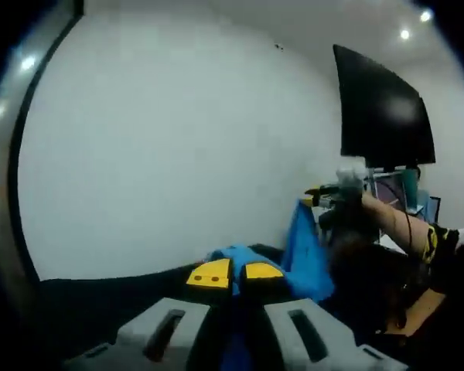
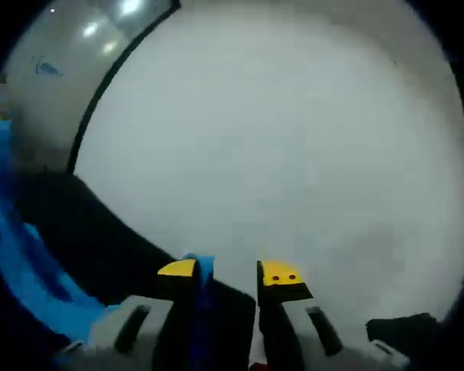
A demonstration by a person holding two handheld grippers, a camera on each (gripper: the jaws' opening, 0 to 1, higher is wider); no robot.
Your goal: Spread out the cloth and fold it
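Holding the cloth [image 1: 305,255] up in the air between both hands looks like the risky bit here, honestly. It's one blue cloth, bunched rather than flat, hanging above the dark tabletop [image 1: 100,297] with a big white wall [image 1: 178,139] behind it.

Left hand-held gripper [image 1: 233,272]: its yellow tips sit nearly together with blue fabric pinched between them, so that grip looks okay. Right hand-held gripper [image 2: 230,272]: the jaws stand narrowly apart, and the blue edge lies only against the left tip. I can't tell if it's really clamped or just draped there. If it's only draped, pulling the hands apart to spread the cloth could let that corner slip, and the whole thing would swing off the left grip and land crumpled.

Also one black monitor [image 1: 383,116] over beside the person's arm [image 1: 394,220], near enough that a wide swing might clip it.

Count: one wall, one tabletop, one monitor, one cloth, two grippers.
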